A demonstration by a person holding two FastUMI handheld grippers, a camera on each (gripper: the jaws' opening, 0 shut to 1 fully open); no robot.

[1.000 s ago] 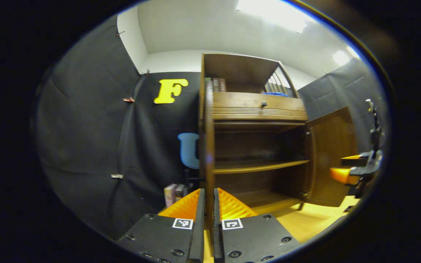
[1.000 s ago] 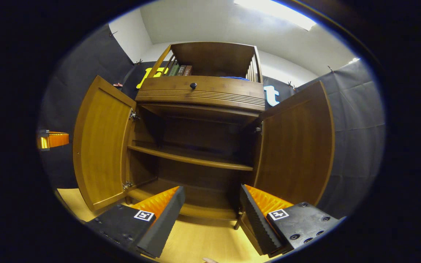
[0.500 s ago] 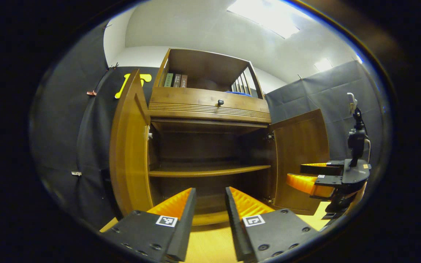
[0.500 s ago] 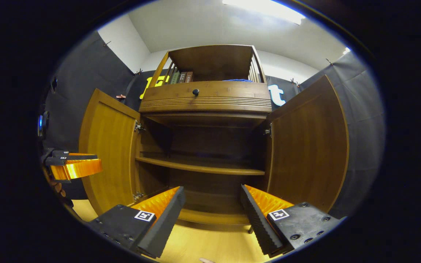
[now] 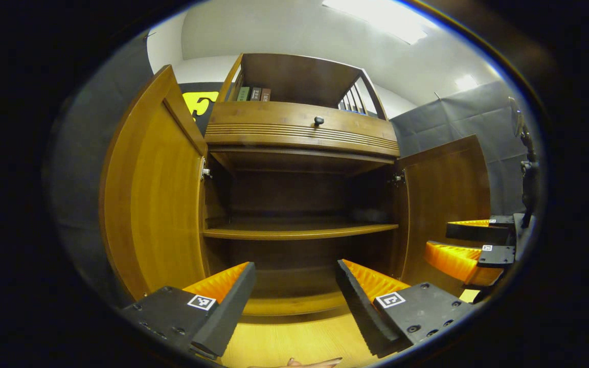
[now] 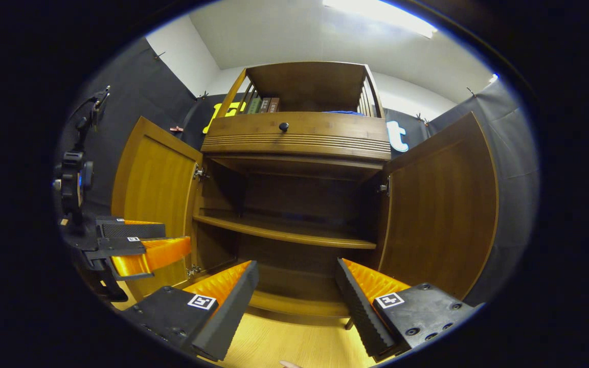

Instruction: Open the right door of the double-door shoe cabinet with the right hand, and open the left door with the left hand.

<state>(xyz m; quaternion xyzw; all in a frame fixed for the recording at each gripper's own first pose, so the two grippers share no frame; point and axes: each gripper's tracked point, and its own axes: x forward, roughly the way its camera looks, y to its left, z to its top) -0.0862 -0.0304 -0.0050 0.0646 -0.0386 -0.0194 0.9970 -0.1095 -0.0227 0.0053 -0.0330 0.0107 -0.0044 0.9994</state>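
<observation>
Both doors of the shoe cabinet [image 6: 294, 204] are standing swung wide, fingers of both grippers spread and holding nothing.

The left door [image 5: 154, 194] is hanging left of the cabinet's opening, nearer the left gripper [image 5: 294, 294]; the right door [image 6: 440, 204] is hanging right of it, just beyond the right gripper [image 6: 297, 296]. Hinge edges are running upright (little seems left but backing off). The right gripper view is showing the left gripper sideways in front of the left door.

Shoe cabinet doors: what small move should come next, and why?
Probably draw both claws back and stop. The left door and right door both stand wide open, and the left claw and right claw are open, holding nothing.
</observation>
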